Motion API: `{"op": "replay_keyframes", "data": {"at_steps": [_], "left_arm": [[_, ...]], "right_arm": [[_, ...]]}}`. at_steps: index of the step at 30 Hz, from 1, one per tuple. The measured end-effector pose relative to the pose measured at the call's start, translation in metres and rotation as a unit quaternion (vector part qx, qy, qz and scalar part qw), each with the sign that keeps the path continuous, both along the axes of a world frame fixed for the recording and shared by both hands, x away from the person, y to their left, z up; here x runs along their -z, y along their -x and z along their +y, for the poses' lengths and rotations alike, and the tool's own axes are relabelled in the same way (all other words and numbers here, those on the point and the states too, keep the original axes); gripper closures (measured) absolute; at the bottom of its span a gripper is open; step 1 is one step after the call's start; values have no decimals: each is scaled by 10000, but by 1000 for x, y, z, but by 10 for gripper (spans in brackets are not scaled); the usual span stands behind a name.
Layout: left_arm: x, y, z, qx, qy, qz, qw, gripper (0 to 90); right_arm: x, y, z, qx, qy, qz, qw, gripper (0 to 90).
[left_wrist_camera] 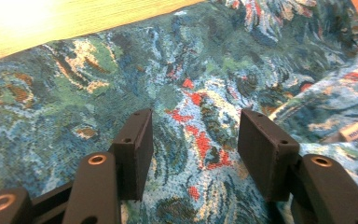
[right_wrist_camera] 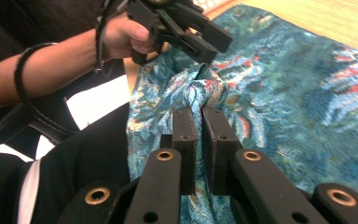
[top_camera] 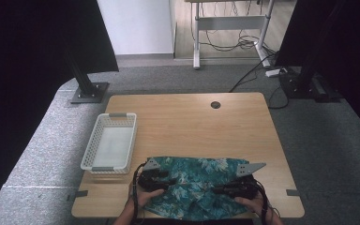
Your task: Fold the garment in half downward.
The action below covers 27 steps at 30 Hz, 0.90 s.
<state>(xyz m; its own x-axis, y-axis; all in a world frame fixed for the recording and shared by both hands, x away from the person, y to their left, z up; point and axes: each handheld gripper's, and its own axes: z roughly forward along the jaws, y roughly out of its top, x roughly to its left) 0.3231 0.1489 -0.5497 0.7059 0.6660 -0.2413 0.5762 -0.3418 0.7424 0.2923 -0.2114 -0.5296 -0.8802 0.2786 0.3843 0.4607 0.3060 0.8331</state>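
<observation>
Jaws, left gripper: set wide apart, nothing between them, hovering just over the cloth; in the high view this gripper sits at the cloth's left near part, held in the left hand.

Jaws, right gripper: nearly closed, a narrow gap between them, pinching a raised fold of cloth that bunches up just ahead of them. In the high view this gripper lies on the cloth's right near part, held in the right hand.

Cloth: teal and blue floral print with red and cream flecks; spread along the near edge of the surface, rumpled toward the person, its near hem hanging over the edge. A small white label shows at a folded corner in the left gripper view.

Basket: white, perforated walls, rectangular, standing on the left part of the surface, just beyond the cloth's left corner and apart from it.

Surface: light wood, with a round cable hole near its far edge.

Wristband: dark, on the left forearm, seen in the right gripper view.
</observation>
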Motion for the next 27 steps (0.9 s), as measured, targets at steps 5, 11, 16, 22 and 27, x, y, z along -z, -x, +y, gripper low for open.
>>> {"op": "replay_keyframes", "data": {"at_steps": [5,11,16,22,27], "left_arm": [[0,3,-3,38,-100,-92,9999,428],[1,10,-6,222,-263,-289,9990,385],[1,14,-7,284,-364,-368,9983,365],[1,13,-5,312,-237,-300,9988,359],[1,13,-2,372,-63,-196,9991,355]], "right_arm": [[1,0,0,-18,-2,23,10000,827],[0,-5,-4,215,-7,132,9997,706],[-4,-12,-12,686,-65,226,9974,557],[-2,-22,-16,1313,272,366,9903,487],[5,-27,-8,1403,589,447,9874,460]]}}
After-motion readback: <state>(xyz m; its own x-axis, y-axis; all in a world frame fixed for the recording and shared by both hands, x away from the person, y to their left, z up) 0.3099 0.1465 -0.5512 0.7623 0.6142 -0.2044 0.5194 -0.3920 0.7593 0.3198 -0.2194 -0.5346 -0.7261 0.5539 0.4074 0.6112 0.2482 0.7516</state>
